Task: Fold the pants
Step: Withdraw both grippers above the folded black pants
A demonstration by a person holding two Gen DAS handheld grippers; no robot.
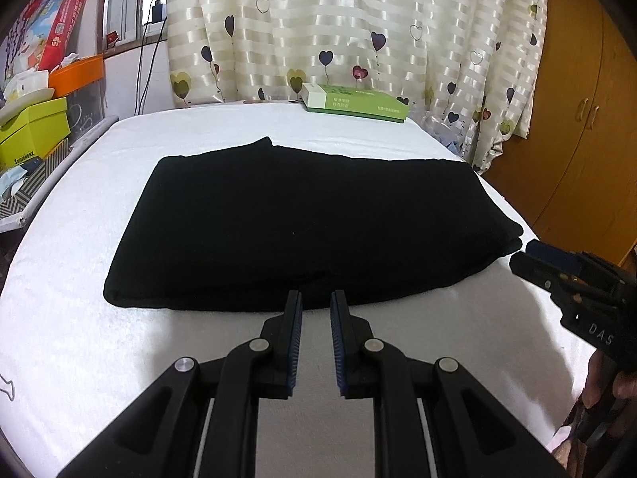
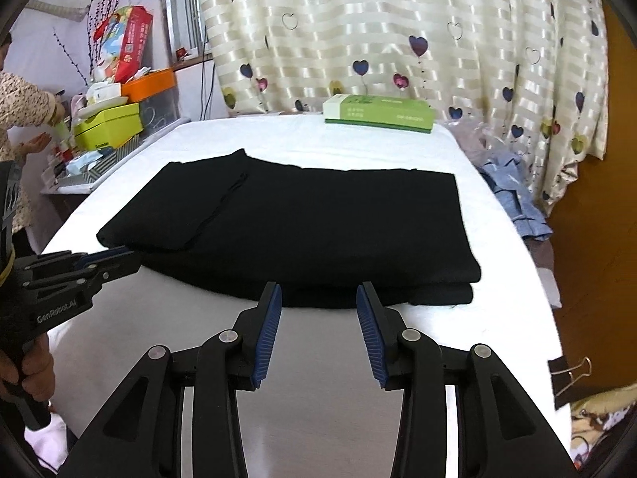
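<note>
Folded black pants (image 2: 302, 223) lay at 12 o'clock; left hand-held gripper (image 1: 316, 306) narrowly parted, right hand-held gripper (image 2: 318, 298) wide, both empty. Best pinched all layers together.

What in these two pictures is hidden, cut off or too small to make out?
- Black pants: inner layers hidden by the top fold, both views.
- Green box: print too small to read.
- Right gripper: cut off by the left view's edge.
- Blue garment: partly hidden behind the table edge, right view.

Pants (image 1: 302, 223) lie mid-table (image 1: 79, 318) — box (image 1: 354, 102) behind, grippers (image 2: 318, 298) in front.
</note>
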